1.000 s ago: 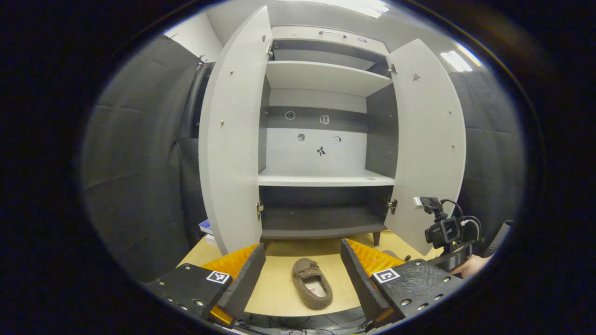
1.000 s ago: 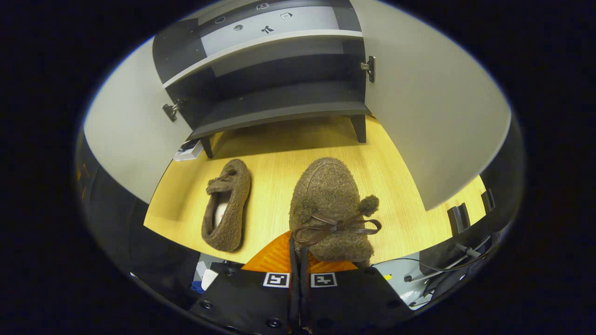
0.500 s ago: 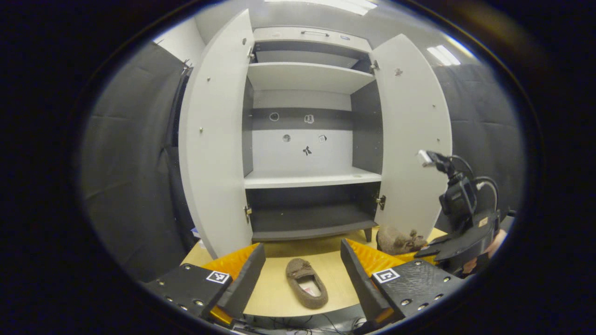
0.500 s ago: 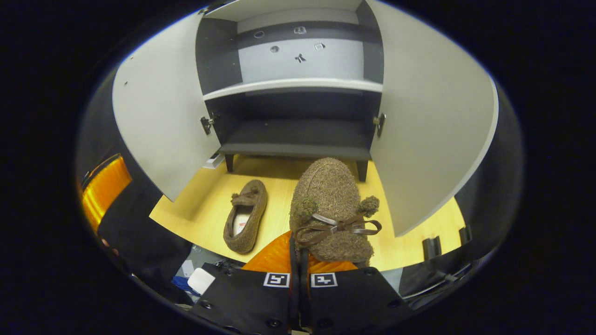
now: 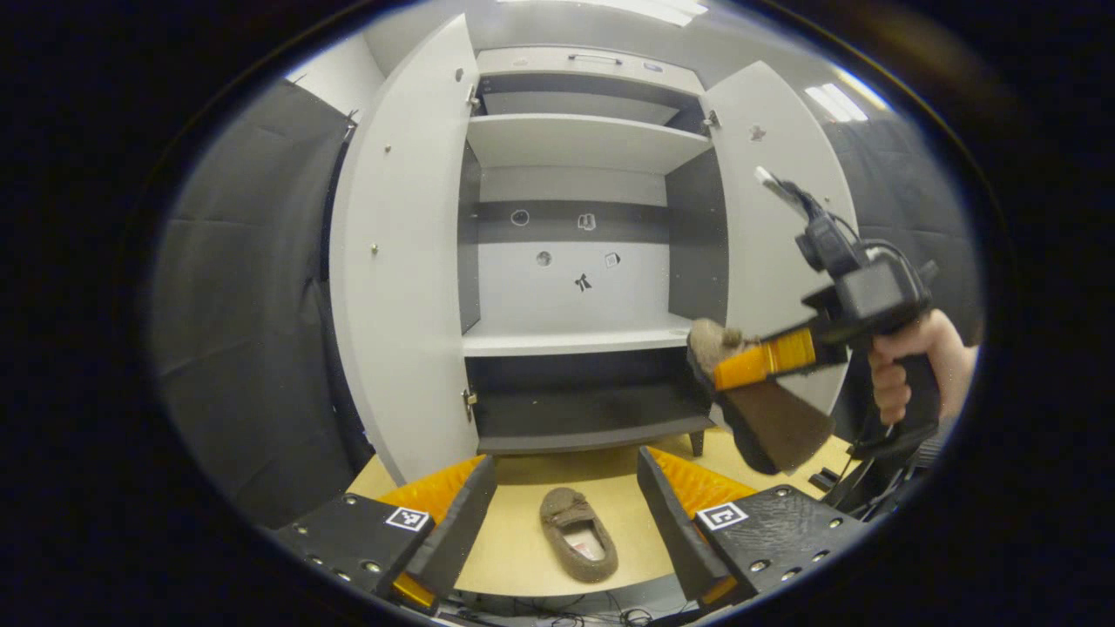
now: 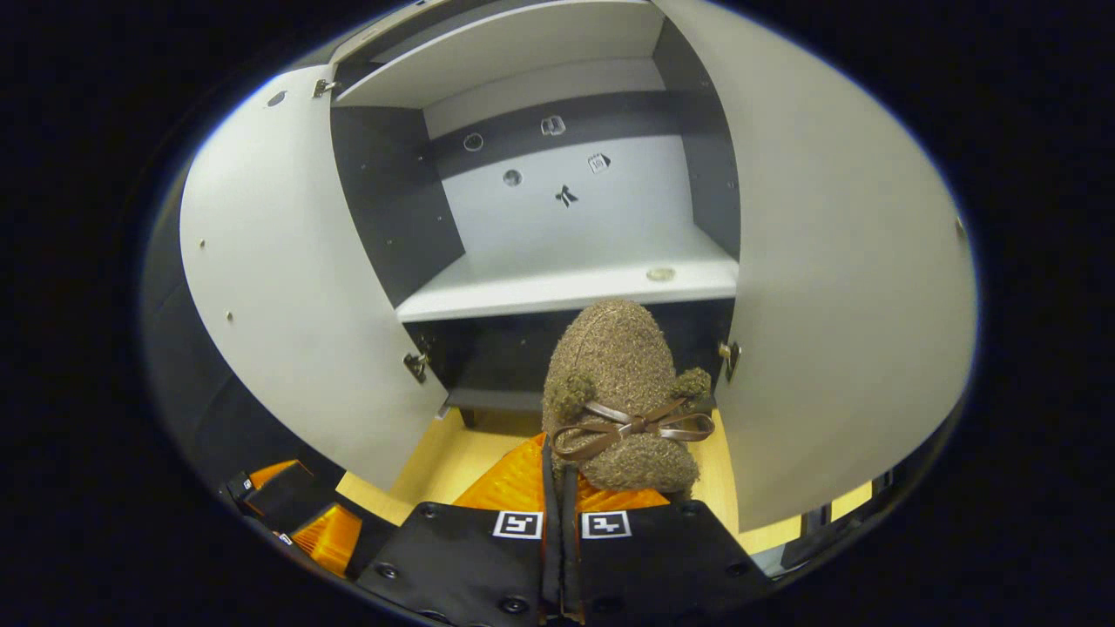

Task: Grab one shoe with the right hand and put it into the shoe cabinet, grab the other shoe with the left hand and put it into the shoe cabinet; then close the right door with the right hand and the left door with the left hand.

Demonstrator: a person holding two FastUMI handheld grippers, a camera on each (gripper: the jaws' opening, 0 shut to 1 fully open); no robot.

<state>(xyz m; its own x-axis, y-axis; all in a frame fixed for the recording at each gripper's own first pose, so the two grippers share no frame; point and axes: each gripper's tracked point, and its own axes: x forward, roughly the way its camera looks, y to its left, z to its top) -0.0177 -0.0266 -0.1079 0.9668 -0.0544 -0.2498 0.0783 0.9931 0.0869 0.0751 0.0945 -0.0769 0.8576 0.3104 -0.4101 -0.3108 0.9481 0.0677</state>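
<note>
A brown fuzzy shoe lies on the wooden table, between the fingers of my open left gripper, toe toward the shoe cabinet. The cabinet's left door and right door both stand open. A hand holds my right gripper up at the right, shut on the other shoe, whose sole faces me. In the right gripper view that shoe, with a brown bow, points at the edge of the white middle shelf from my right gripper.
The dark bottom shelf lies under the white middle shelf, and another white shelf sits higher. Black cloth walls flank the cabinet. My left gripper's fingers show low at the left in the right gripper view. Cables hang below the table's front edge.
My right gripper has risen from table height with its shoe and moved toward the middle shelf. The left gripper and the shoe on the table have hardly moved.
</note>
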